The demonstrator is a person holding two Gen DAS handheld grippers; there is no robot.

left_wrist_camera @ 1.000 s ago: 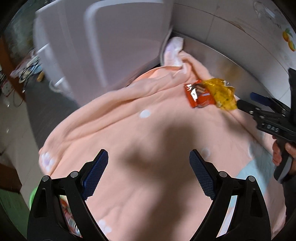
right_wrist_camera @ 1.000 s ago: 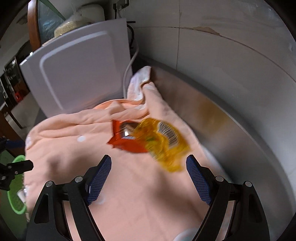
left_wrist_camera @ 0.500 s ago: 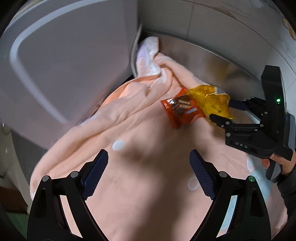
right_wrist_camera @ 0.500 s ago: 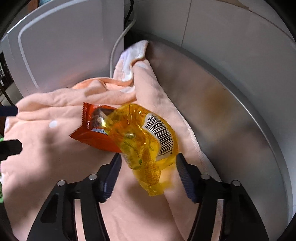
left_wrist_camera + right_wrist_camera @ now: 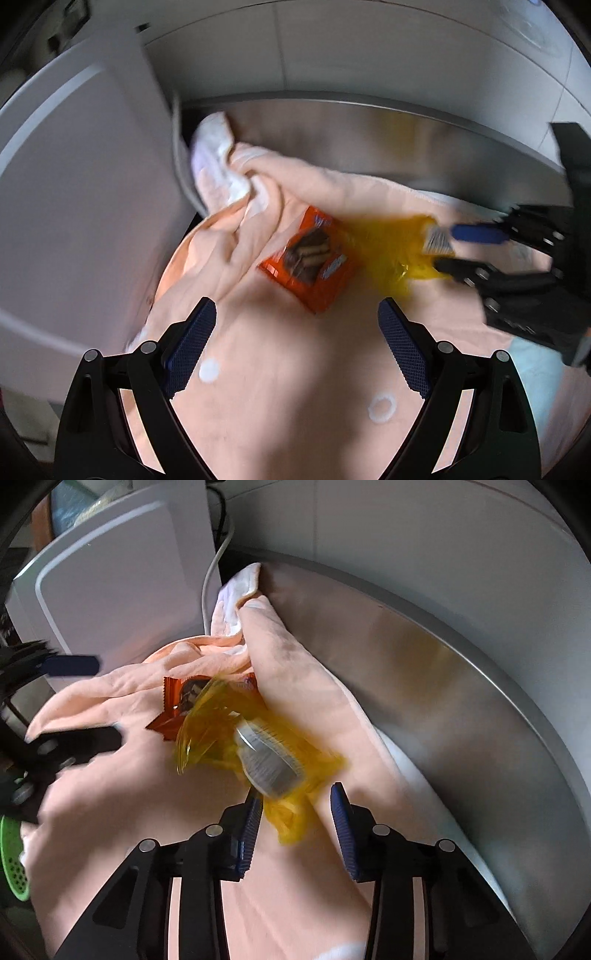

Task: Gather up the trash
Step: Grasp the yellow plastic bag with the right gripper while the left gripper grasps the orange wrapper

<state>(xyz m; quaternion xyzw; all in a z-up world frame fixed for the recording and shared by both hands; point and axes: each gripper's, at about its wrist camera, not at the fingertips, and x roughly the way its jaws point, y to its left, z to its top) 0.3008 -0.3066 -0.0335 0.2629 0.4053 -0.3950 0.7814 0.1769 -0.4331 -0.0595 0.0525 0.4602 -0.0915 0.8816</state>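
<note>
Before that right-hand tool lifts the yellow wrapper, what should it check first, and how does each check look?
1. Yellow wrapper sits between the right gripper fingers: ok.
2. Fingers closed firmly on it: cannot tell; they are narrowed around it, but the picture is blurred.
3. Peach towel not pinched along with it: cannot tell.
4. Orange wrapper free of the grip: ok; it lies partly under the yellow one, beyond the fingers.
5. Left gripper out of the way: ok; open, holding nothing, short of the orange wrapper.
</note>
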